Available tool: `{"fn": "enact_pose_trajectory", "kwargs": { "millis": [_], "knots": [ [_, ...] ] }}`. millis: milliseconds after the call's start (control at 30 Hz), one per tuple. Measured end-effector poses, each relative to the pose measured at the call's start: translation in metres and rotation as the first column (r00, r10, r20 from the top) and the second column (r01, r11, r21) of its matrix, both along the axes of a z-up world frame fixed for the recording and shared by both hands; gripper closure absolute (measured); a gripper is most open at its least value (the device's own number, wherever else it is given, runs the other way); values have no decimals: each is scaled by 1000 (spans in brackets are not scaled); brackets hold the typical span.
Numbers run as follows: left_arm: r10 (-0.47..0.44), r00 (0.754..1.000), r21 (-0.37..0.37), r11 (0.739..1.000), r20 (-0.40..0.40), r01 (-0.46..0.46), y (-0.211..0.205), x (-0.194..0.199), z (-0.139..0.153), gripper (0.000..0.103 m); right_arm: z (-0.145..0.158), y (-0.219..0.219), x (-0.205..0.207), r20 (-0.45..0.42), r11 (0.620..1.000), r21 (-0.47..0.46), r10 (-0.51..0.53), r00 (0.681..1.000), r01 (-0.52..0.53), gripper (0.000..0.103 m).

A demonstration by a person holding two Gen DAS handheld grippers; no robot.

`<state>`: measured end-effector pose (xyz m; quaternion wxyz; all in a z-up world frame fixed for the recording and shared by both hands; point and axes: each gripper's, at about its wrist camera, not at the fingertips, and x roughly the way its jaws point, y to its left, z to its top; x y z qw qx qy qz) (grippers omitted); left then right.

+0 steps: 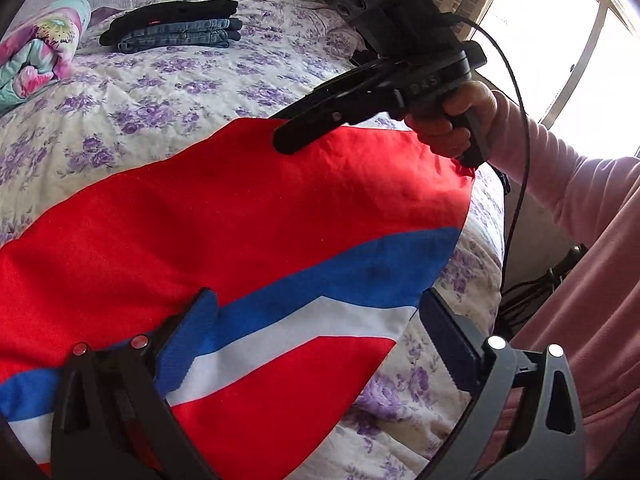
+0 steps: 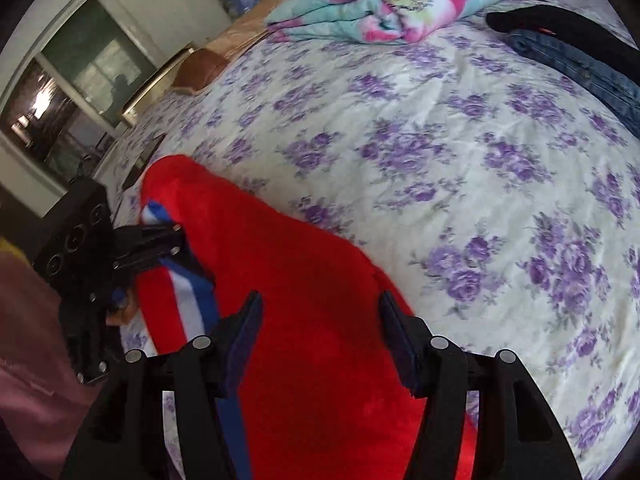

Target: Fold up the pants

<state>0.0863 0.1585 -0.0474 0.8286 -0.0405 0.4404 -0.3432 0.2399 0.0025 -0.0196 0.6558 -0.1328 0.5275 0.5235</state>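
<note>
Red pants (image 1: 240,216) lie on a purple-flowered bedspread (image 2: 440,184) beside a bright window (image 1: 560,40)

Embossed marks on the right tool (image 1: 304,136) unreadable.

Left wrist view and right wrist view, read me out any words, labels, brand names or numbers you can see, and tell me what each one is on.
Raised marking on the right gripper body, beside the hand: too blurred to read.
Red pants, folded jeans, bedspread: no text visible.

Both tools gape — left tool (image 1: 316,312), right tool (image 2: 320,316).
</note>
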Motion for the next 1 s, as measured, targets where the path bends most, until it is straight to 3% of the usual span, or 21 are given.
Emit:
{"fn": "enact_pose_trajectory", "kwargs": {
  "millis": [167,267,333,467,600,733,767,867,1000],
  "knots": [
    [-6,1000,-2,1000,-4,6,-1,1,0,5,7,4,-12,-70,989,16,148,987,-147,41],
    [-9,1000,-3,1000,-4,9,-1,2,-1,5,-3,8,0,-34,990,-76,116,993,-119,42],
    [-8,1000,-3,1000,-4,8,-1,2,-1,5,-11,8,11,-51,992,-84,93,994,-97,41],
    [-8,1000,-2,1000,-5,8,-2,1,-1,5,-12,12,7,-195,979,37,206,959,-203,41],
    [-8,1000,1,1000,-5,8,-3,1,-1,5,-19,25,5,-249,956,106,291,924,-272,41],
    [-10,1000,5,1000,-4,11,-3,1,-2,5,-30,39,19,-246,958,164,271,931,-236,43],
    [-11,1000,6,1000,-4,11,-3,1,-2,5,-29,36,30,-227,962,195,236,945,-193,44],
    [-8,1000,15,1000,0,8,-4,2,-2,5,-36,18,68,-338,959,278,147,930,-50,78],
    [-10,1000,22,1000,-2,10,-4,2,-2,5,-52,3,75,-359,972,233,62,931,26,82]
  ]
}}
